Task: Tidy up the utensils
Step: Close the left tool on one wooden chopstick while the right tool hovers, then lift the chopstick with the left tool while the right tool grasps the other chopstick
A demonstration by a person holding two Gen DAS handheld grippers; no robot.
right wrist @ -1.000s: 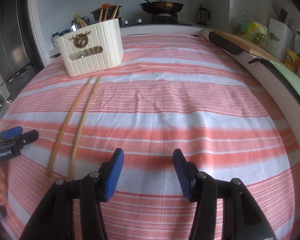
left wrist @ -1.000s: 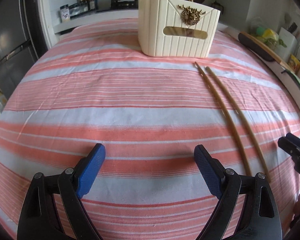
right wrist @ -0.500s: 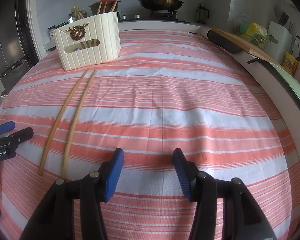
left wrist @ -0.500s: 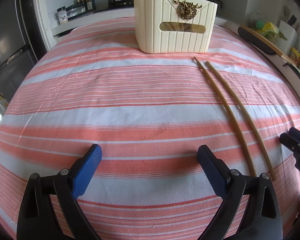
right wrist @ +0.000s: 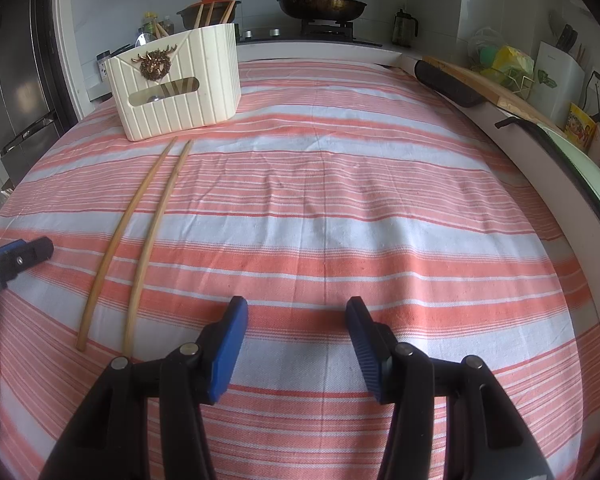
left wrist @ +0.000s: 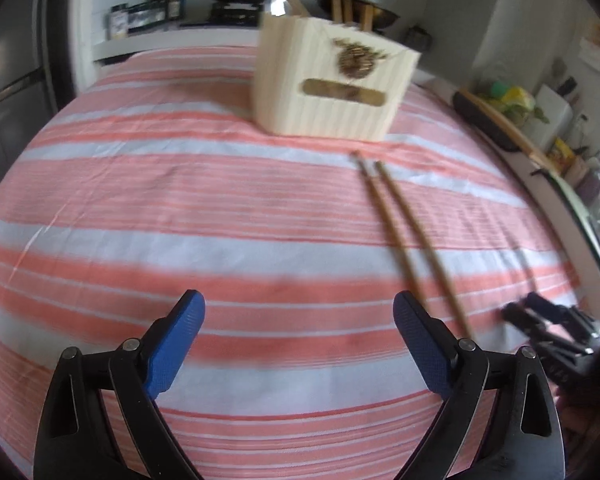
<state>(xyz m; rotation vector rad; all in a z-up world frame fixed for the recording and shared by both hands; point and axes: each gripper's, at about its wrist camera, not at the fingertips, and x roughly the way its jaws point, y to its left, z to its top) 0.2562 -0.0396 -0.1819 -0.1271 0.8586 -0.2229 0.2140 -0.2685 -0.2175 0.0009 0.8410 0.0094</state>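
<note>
While both the left gripper point(left wrist: 299, 340) and the right gripper point(right wrist: 296, 344) hang empty with jaws apart, two chopsticks point(right wrist: 136, 240) lie mid-tablecloth point(right wrist: 380, 220), tips toward the cream utensil caddy point(right wrist: 180, 80) at its far edge. They look light, stiff and slippery; pinching near mid-length seems safest. Only the right wrist view is sharp.

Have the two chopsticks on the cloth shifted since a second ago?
No. In the right wrist view the chopsticks still lie parallel, tips just short of the cream holder.
</note>
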